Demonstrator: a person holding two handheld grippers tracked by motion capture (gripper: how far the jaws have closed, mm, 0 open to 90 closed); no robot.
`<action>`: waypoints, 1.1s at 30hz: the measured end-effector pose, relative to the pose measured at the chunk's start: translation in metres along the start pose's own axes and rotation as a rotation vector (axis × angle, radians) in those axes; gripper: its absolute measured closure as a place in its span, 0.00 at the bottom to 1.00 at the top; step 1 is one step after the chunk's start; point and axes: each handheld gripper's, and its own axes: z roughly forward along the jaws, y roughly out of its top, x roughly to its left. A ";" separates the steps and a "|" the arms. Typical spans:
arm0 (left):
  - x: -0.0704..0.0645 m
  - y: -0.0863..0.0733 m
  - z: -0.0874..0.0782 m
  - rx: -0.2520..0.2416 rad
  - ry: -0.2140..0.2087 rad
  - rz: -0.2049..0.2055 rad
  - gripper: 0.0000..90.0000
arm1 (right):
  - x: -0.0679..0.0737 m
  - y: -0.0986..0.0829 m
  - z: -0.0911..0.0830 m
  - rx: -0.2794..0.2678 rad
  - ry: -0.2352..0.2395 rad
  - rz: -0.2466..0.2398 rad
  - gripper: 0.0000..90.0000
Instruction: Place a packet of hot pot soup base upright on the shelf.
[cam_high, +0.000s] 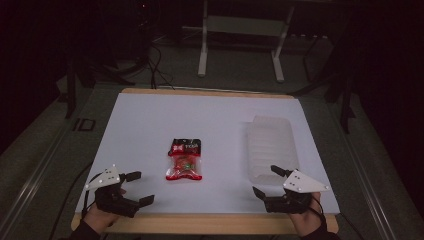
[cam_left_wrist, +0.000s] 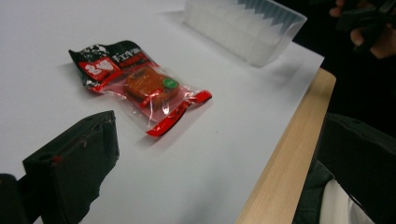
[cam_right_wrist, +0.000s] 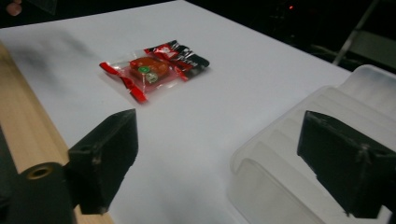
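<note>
Both grippers, left (cam_high: 136, 188) and right (cam_high: 267, 181), are hovering with jaws apart and empty at the near edge. Between them the snack packet (cam_high: 184, 159) is lying flat mid-table, left of the tray (cam_high: 270, 148). It's probably light, crinkly and slippery; pinching a sealed end looks safest.

Snack packet (cam_left_wrist: 140, 84), ahead of the left gripper's jaws: white lettering on its black and red header, too blurred to read with certainty. No other legible markings found.

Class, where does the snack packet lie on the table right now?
In the high view the snack packet lies flat mid-table, left of the translucent tray, ahead of both grippers.
</note>
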 end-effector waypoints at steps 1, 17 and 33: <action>0.000 0.000 0.000 0.019 -0.006 0.004 0.00 | 0.000 0.000 -0.001 -0.007 0.004 -0.005 0.13; -0.019 0.022 0.013 0.183 -0.118 0.115 0.00 | 0.015 0.010 -0.007 -0.025 0.112 0.008 0.11; -0.003 0.052 0.038 0.174 -0.079 0.060 0.00 | 0.023 0.010 0.004 0.102 0.131 -0.094 0.23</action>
